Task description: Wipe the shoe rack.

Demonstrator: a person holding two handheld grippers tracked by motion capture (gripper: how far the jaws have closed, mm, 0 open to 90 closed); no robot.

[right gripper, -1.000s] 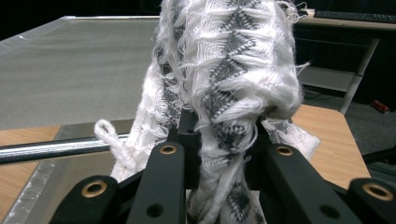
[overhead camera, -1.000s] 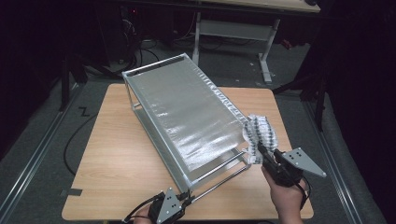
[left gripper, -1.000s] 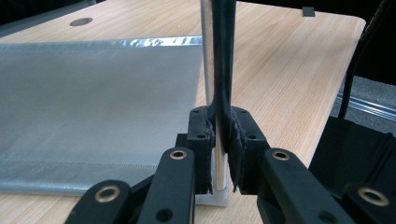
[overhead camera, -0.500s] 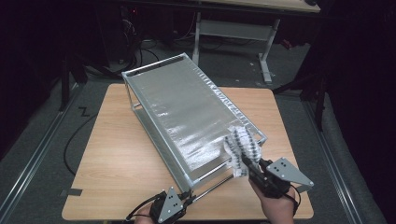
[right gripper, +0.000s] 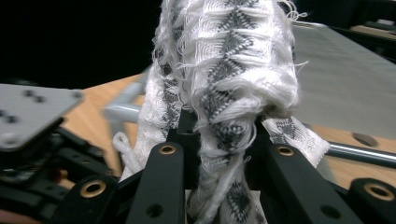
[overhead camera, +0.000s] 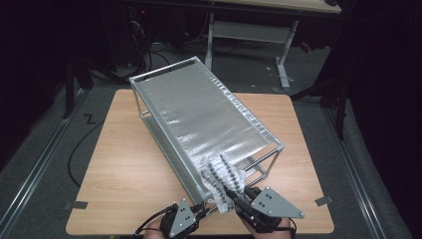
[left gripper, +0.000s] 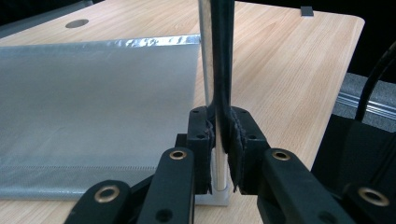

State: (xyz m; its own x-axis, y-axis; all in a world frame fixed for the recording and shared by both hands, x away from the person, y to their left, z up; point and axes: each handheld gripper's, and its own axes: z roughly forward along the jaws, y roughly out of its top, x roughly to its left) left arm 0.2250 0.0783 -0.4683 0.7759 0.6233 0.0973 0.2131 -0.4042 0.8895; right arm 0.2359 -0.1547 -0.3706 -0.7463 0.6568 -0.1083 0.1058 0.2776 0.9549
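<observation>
Two grippers work at the near edge of a wooden table (overhead camera: 124,164), where a metal rack (overhead camera: 199,114) with a silvery mesh top stands askew, one end pointing toward the person. At the left, the left gripper (overhead camera: 199,213) sits low by the table's front edge, its jaws pressed together on a thin upright post (left gripper: 212,93) at the rack's near corner. In the left gripper view the pads pinch that silver post together with a dark strip (left gripper: 222,56) that runs up alongside it, and the post's foot rests on a small pale block (left gripper: 219,198) on the tabletop. The mesh sheet (left gripper: 93,107) spreads away to the left of the post in that view. Just to the right, a white woven cloth (overhead camera: 222,179) with a grey diamond pattern stands bunched above the rack's near end, touching the mesh edge. The right gripper (overhead camera: 238,199) holds it from below, with a grey three-cornered plate (overhead camera: 276,203) on top of the gripper and the hand (overhead camera: 261,226) beneath. In the right gripper view the jaws clamp the folded, frayed bundle of cloth (right gripper: 229,84), which rises up between them; the rack's grey bars (right gripper: 359,154) show blurred behind it.
</observation>
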